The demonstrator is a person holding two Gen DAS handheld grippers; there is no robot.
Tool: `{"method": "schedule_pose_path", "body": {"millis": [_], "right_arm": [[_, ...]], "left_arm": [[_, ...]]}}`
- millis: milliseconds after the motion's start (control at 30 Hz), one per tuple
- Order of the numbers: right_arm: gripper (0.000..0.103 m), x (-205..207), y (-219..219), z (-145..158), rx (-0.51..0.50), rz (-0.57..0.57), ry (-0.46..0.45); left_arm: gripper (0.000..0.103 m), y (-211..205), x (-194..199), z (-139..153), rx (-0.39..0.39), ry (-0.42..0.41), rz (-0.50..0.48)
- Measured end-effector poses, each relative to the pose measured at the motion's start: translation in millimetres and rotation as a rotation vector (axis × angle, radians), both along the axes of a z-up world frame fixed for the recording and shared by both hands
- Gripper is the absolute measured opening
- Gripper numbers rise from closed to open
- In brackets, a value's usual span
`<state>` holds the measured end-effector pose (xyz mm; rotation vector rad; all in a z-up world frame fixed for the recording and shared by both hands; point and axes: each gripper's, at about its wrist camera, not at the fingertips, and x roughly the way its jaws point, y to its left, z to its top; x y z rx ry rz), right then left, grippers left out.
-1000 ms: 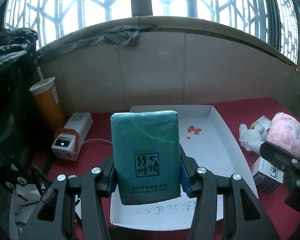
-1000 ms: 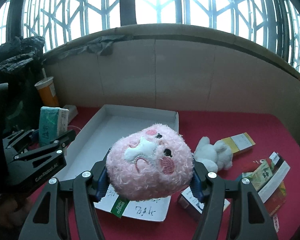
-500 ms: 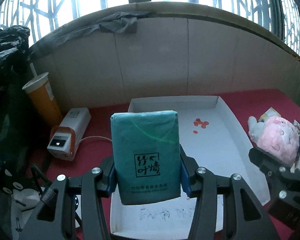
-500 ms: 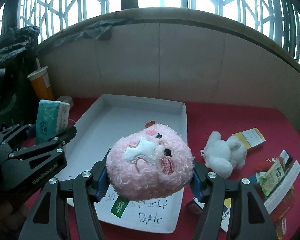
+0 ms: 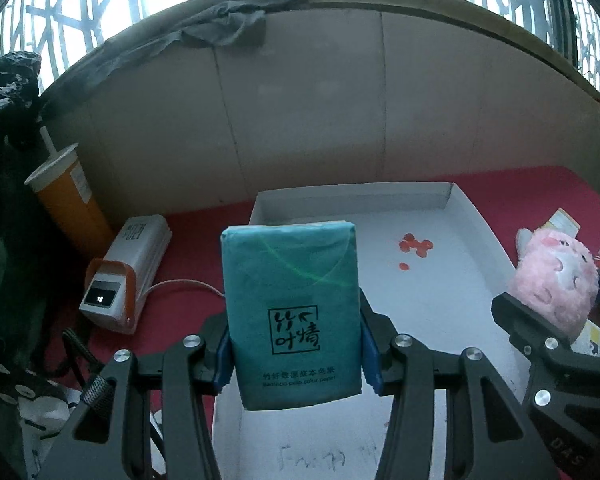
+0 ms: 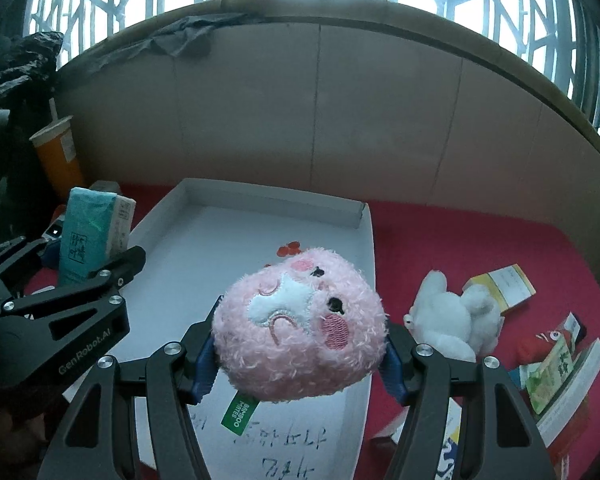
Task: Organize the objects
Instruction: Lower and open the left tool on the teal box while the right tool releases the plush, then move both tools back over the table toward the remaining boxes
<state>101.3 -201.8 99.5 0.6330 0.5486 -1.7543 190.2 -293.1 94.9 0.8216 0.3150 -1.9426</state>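
**Two items held above white tray**

Teal tissue pack (image 5: 294, 312), frame centre, is clamped upright in left gripper (image 5: 296, 354). Pink plush toy (image 6: 300, 326), lower centre, is clamped in right gripper (image 6: 298, 360). Both are above white tray (image 6: 260, 200) on red tabletop (image 6: 440, 248)

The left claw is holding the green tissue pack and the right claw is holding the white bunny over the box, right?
Not quite. The right gripper holds the pink plush toy, as the right wrist view shows. The white bunny lies on the red cloth. The left gripper does hold the tissue pack.

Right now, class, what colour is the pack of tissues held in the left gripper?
Teal green with black printed characters; the tissue pack shows best in the left wrist view.
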Motion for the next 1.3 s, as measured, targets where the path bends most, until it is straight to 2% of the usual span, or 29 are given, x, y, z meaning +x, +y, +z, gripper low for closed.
{"method": "schedule_pose_path", "body": {"millis": [300,600,667,700,733,800,900,1033,1133,1300], "right_arm": [[0.070,-2.5,-22.4,-0.6,0.006,0.005,0.020],[0.073,-5.2,-37.6,-16.0,0.046,-0.014,0.038],[0.075,-1.4,-39.1,-19.1,0.055,-0.012,0.079],[0.081,0.8,-39.8,-20.7,0.062,-0.002,0.096],[0.084,4.0,-39.6,-22.5,0.068,0.013,0.111],[0.096,7.6,-37.2,-22.8,0.058,0.017,0.128],[0.098,12.2,-32.2,-22.0,0.052,0.025,0.130],[0.099,16.9,-20.8,-20.4,0.042,0.016,0.167],[0.099,16.8,-9.3,-16.1,0.019,0.012,0.149],[0.099,14.7,15.6,-7.9,-0.029,-0.001,0.155]], "left_arm": [[0.049,-16.3,-16.8,-1.3,-0.003,-0.021,-0.002],[0.050,-33.3,-21.2,-15.4,0.040,-0.015,0.011],[0.062,-34.3,-16.4,-14.1,0.040,0.010,0.020],[0.079,-34.1,-13.6,-12.1,0.035,0.024,0.027],[0.090,-33.6,-11.1,-10.0,0.028,0.034,0.031],[0.093,-31.1,-6.1,-3.7,0.001,0.048,0.047],[0.103,-25.7,3.6,5.8,-0.054,0.072,0.088],[0.103,-16.4,17.2,19.0,-0.088,0.115,0.128],[0.103,-5.0,29.0,30.2,-0.105,0.167,0.142],[0.103,6.9,33.9,37.4,-0.105,0.206,0.133]]}}
